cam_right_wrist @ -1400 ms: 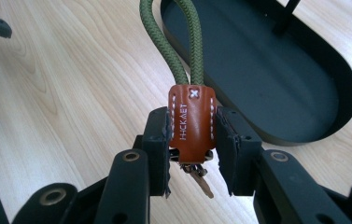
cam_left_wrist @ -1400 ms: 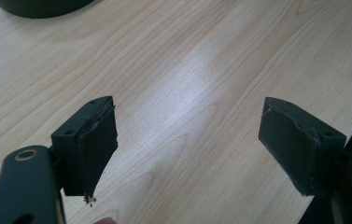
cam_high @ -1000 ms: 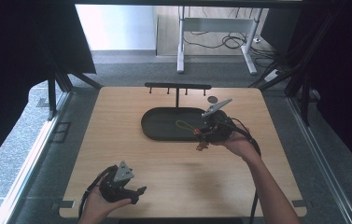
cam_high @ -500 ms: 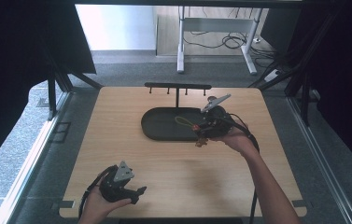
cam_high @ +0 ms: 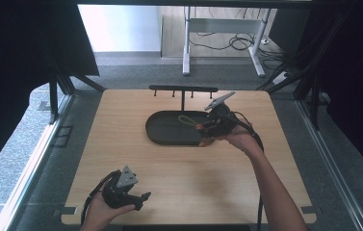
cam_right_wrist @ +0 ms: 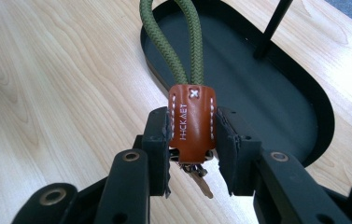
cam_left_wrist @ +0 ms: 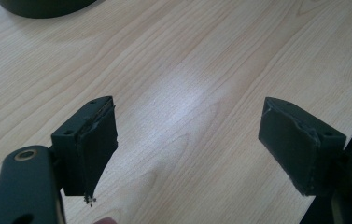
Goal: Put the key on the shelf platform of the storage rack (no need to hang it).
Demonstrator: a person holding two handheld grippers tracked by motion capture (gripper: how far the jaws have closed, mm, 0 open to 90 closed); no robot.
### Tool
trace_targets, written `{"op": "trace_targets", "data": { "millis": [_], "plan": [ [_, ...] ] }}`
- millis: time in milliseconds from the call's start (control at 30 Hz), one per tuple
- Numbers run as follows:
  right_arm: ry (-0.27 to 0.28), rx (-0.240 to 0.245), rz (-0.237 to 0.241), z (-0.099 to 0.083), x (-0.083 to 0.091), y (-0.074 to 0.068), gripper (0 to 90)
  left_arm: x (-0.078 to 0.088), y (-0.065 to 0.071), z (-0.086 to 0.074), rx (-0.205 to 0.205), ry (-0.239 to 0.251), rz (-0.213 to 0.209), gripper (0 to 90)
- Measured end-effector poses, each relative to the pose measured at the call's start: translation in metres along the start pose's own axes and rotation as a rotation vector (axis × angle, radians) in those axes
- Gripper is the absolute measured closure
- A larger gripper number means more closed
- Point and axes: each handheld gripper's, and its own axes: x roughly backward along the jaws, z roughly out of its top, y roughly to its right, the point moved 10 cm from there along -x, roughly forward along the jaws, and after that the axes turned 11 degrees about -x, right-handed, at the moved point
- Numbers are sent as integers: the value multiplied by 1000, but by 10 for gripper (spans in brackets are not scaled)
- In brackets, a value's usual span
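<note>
While the right gripper (cam_right_wrist: 193, 154) hangs over the right end of the black tray (cam_high: 162, 137), its jaws are clenched on the brown leather tag (cam_right_wrist: 192, 123) of a keychain. The green cord loop (cam_right_wrist: 176, 42) goes up from the tag over the tray, and a key (cam_right_wrist: 200, 179) shows under the tag between the jaws. A black rack (cam_high: 183, 90) stands just behind the tray. The left gripper (cam_left_wrist: 192, 144) is near the front left edge of the table (cam_high: 188, 178), with its jaws released and wide apart, nothing between them.
</note>
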Motion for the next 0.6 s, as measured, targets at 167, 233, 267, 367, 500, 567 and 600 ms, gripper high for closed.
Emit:
{"op": "trace_targets", "data": {
  "millis": [167,233,267,367,500,567,600],
  "plan": [
    [-1,-7,-6,4,-2,4,668,0,0,0,-2,-3,1,200],
    [-1,-9,-5,5,-3,6,668,0,0,0,-2,-3,1,200],
    [0,-8,-5,6,-4,7,668,1,-1,0,-2,-4,3,200],
    [2,-13,-8,7,-5,9,667,1,-1,-1,0,-4,3,200],
    [-1,-22,-10,9,-7,11,668,0,-1,-1,-2,-5,2,200],
    [-1,-22,-9,10,-8,11,668,1,0,0,-2,-3,1,200],
    [1,-22,-7,11,-8,12,668,1,-1,0,-2,-2,2,200]
  ]
}}
